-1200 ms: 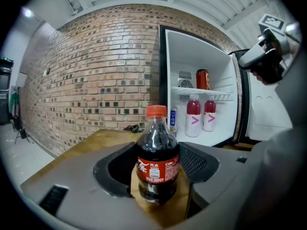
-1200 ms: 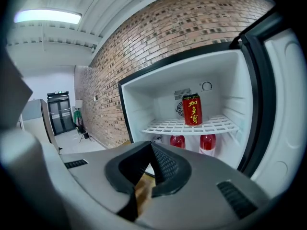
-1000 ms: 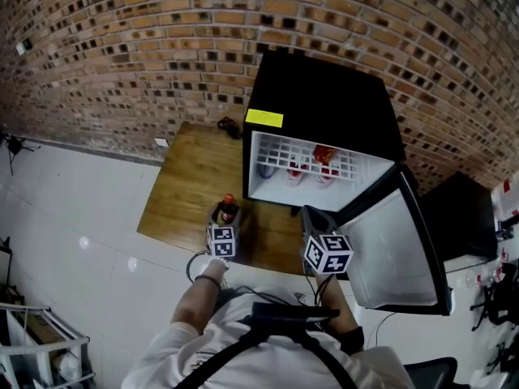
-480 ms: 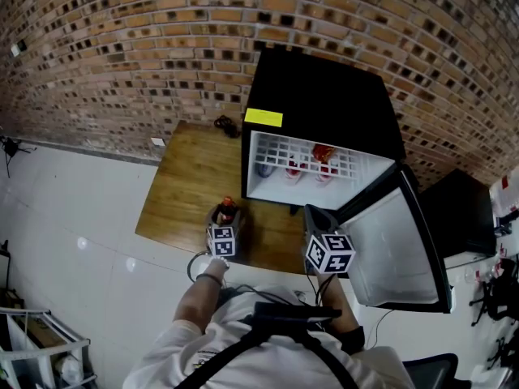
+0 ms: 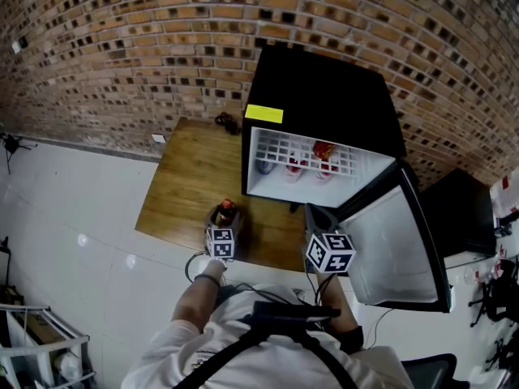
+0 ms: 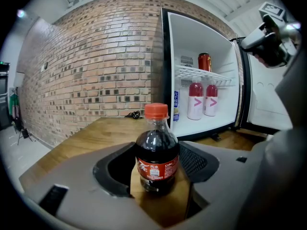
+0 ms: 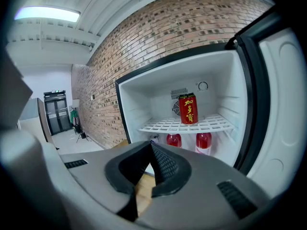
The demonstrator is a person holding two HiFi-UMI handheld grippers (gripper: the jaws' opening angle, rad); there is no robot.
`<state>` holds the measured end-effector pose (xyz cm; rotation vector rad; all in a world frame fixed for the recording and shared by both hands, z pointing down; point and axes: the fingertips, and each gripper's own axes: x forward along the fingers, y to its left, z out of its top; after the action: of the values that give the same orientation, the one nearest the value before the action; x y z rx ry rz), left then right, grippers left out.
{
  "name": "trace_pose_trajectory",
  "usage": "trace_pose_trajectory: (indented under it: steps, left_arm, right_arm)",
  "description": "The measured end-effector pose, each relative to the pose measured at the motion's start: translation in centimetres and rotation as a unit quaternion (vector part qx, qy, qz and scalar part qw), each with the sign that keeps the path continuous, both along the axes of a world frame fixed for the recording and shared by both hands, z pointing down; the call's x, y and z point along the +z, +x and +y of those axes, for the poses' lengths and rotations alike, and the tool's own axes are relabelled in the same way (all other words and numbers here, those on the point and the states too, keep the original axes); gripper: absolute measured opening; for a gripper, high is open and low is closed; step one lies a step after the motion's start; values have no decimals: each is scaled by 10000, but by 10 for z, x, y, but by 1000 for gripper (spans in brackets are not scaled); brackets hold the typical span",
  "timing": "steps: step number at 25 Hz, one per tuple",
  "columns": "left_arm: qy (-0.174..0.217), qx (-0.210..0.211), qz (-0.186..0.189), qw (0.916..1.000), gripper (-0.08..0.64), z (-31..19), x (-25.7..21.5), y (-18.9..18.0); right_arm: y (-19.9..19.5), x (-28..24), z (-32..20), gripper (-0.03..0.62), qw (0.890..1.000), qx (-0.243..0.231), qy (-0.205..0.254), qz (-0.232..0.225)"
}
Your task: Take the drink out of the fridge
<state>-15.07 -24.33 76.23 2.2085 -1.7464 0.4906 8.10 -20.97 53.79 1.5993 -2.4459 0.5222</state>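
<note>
A small cola bottle (image 6: 156, 157) with a red cap and red label stands upright on the wooden platform (image 5: 182, 177), left of the fridge. My left gripper (image 6: 156, 151) is shut on its body, one pad on each side. In the head view the bottle (image 5: 228, 210) shows just ahead of the left gripper's marker cube. My right gripper (image 7: 151, 146) is shut with nothing in it. It hangs in front of the open black fridge (image 5: 324, 96), where it (image 5: 317, 217) shows by the door hinge side.
The fridge door (image 5: 397, 250) stands swung open to the right. A red can (image 7: 188, 108) stands on the white wire shelf, with two red-pink bottles (image 7: 174, 139) below it. A black cable (image 5: 229, 125) lies by the brick wall. White floor lies to the left.
</note>
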Motion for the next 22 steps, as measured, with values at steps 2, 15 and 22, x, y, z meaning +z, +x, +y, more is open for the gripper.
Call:
trace_pose_trajectory:
  steps: [2, 15, 22]
  left_arm:
    - [-17, 24, -48, 10000, 289, 3, 2, 0]
    - [-106, 96, -170, 9998, 291, 11, 3, -1]
    - [120, 113, -21, 9999, 308, 12, -20, 1]
  right_arm:
    - [-1, 2, 1, 14, 10000, -20, -13, -6]
    - [-3, 0, 9, 14, 9999, -77, -6, -96]
    - [3, -1, 10, 14, 9998, -17, 3, -196]
